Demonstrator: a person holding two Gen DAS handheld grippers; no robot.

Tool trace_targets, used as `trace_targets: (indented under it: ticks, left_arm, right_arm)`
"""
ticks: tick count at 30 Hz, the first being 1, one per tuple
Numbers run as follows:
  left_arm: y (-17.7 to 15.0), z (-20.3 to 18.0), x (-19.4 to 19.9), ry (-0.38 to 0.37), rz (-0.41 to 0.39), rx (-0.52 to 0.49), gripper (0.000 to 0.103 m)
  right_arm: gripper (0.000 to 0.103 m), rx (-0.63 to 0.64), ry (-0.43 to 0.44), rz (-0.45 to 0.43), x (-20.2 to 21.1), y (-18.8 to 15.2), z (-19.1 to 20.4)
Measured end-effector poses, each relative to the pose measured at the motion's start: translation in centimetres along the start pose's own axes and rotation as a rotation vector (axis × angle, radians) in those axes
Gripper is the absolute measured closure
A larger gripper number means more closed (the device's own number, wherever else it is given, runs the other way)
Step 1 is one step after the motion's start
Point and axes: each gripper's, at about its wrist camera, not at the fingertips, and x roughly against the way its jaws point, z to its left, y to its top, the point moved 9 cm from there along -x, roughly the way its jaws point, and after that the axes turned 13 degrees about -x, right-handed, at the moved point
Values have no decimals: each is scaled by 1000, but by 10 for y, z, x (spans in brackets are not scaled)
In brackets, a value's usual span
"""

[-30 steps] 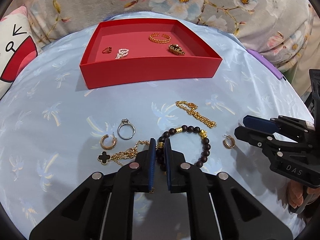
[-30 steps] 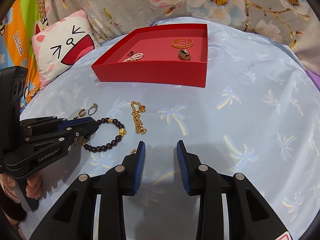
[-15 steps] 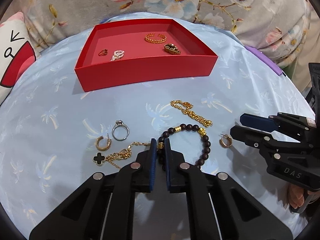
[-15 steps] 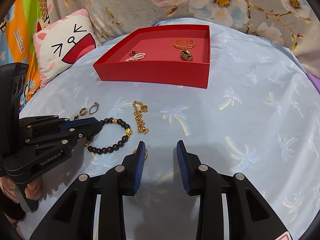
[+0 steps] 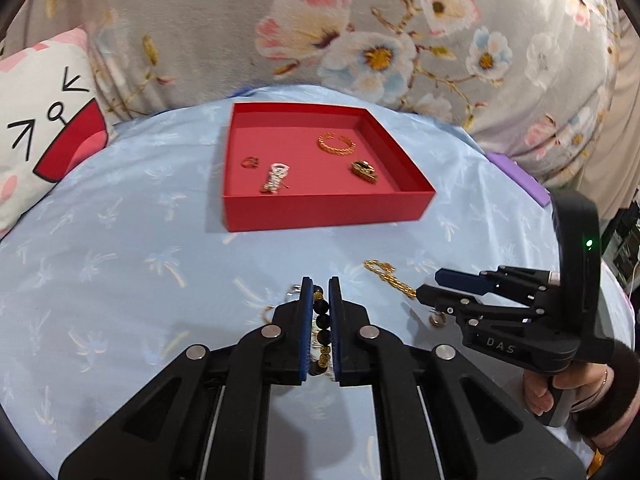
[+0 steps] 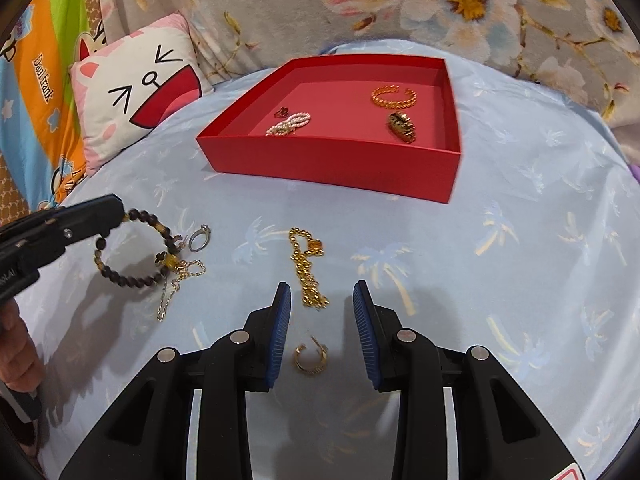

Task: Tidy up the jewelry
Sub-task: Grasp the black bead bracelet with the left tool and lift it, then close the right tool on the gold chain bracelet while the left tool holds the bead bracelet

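Landmark: red tray [image 6: 332,160], on the blue palm-print sheet [image 6: 520,264].

Far left of the tray, a cat-face pillow [image 6: 140,92] leaned against the floral fabric [image 6: 460,0] behind.

Left claw [image 5: 320,300] was narrow, clamped on the bead bracelet [image 6: 132,252]. In the right wrist view the bracelet hung from the claw tip, near-left of the tray and raised, with its shadow on the sheet below. In the left wrist view dark and gold beads showed between the blue pads [image 5: 306,332].

Just right of the bracelet, in front of the tray's left corner: a stone ring [image 6: 199,237]. A thin gold chain [image 6: 176,284] with a black clover lay under and beside the bracelet; contact could not be judged.

Straight in front of the tray: a gold link bracelet [image 6: 306,268], lying flat, one end near the right claw's fingertips.

Right claw [image 6: 322,300] was wide, holding nothing, low over the sheet. A gold hoop earring [image 6: 311,358] lay between its fingers, touching neither.

Inside the tray, left to right: a small red-stone ring [image 6: 283,112], a pearl piece [image 6: 290,123], a gold cuff [image 6: 394,96] toward the back, an oval gold-and-dark piece [image 6: 401,126] in front of the cuff.

Right of the tray, at the sheet's edge: a purple object [image 5: 516,178].
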Motion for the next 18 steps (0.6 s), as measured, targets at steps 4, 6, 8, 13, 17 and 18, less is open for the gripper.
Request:
trace_targets:
  ticks: [4,6,8,13,17,18]
  left_arm:
    - [-1,21,3,34,-4,36,96]
    - [-2,28,4,40,-4,52,96]
    - [-2,33,5,48,-5,61,96]
    - [-2,38,5,53,-6,73,96]
    - [-3,38,3,53,1,70,96]
    - [-4,38,2,52,4,69,96]
  right_arm:
    - [73,12,-3,29,-14,1,9]
    - [73,19,-4,27,-18,4,12]
    - [77,25,-16,32,-23,6,14]
    - [86,44,-44,29,-27,9,17]
    - [96,43,-30,33,-27,9,17]
    - [97,39,-28,32,-26,9,16]
